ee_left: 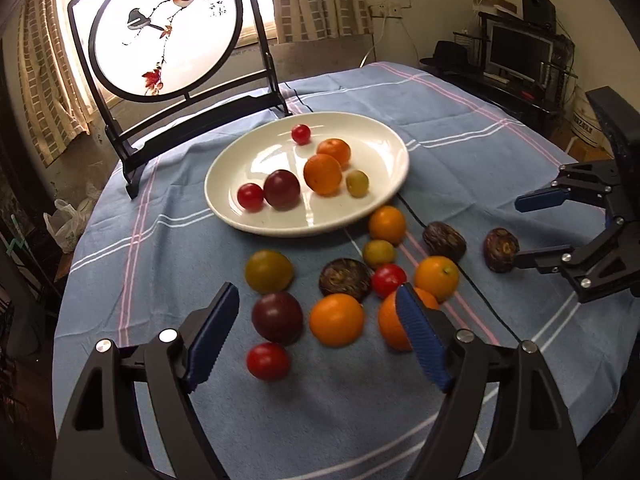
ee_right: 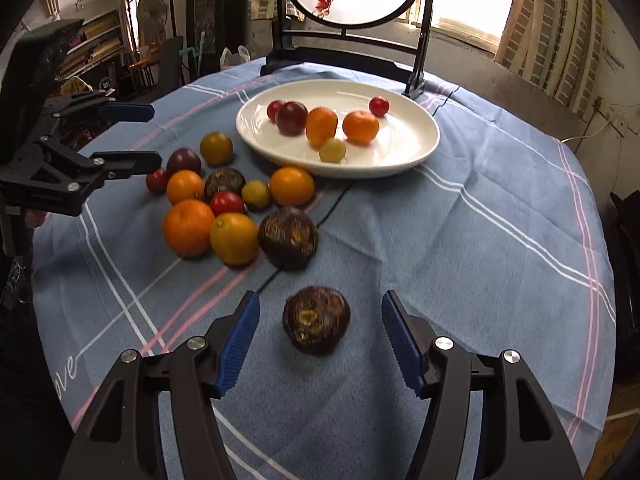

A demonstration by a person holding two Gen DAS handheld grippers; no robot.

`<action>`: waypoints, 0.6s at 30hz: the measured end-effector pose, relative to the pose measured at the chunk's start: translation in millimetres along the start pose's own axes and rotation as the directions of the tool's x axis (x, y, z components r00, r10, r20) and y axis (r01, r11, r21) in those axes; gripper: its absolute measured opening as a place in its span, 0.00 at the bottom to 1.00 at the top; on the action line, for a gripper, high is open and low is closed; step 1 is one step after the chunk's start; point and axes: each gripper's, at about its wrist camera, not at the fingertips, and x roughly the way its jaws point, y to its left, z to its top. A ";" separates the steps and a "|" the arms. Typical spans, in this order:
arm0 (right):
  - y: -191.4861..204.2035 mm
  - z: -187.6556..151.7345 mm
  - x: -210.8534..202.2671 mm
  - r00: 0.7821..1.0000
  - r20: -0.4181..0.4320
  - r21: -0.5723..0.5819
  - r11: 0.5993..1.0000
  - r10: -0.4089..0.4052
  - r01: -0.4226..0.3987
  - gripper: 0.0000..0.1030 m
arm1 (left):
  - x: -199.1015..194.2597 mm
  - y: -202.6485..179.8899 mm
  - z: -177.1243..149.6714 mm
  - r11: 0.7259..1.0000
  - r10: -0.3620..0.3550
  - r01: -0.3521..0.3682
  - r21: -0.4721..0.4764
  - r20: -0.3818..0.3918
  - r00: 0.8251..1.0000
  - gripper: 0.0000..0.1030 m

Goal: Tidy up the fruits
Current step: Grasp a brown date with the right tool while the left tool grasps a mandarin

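the right gripper [ee_right: 318, 340] stands open over the blue checked tablecloth [ee_right: 460, 240], a dark brown wrinkled fruit [ee_right: 316, 320] lying between its blue pads, which do not touch it. near that view's left edge the cloth bears cursive white letters ending in "ove" [ee_right: 68, 374]; the start of the word is cut off. the left gripper [ee_left: 320, 316] is also open and holds nothing; a dark plum [ee_left: 277, 317] and an orange [ee_left: 337, 320] lie loose between its fingers, and its right pad covers part of another orange [ee_left: 390, 324]. a red cherry tomato [ee_left: 267, 361] lies nearest on that side. farther on, the loose heap holds more oranges, small yellow-green fruits, a red tomato and two more brown wrinkled fruits. beyond it the white plate [ee_left: 360, 216] carries two oranges, a plum, two red tomatoes and one yellow-green fruit. behind the plate a round painted screen [ee_left: 166, 28] shows birds on a branch, with small dark characters too tiny to read.
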 end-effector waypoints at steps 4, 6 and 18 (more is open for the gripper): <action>4.8 -9.3 11.6 1.000 -0.024 -0.014 1.000 -0.019 0.019 0.61 | 2.1 -12.2 -15.2 0.999 -0.033 0.033 -0.010 -0.027 0.999 0.76; 7.7 -10.0 16.7 0.999 -0.038 -0.028 0.999 -0.031 0.030 0.59 | 3.5 -17.0 -20.5 0.999 -0.049 0.048 -0.015 -0.038 0.998 0.76; 2.5 -14.0 13.5 0.998 -0.051 -0.022 1.000 -0.021 0.020 0.39 | 16.5 -53.3 -21.0 0.992 -0.112 0.116 0.056 -0.072 0.991 0.75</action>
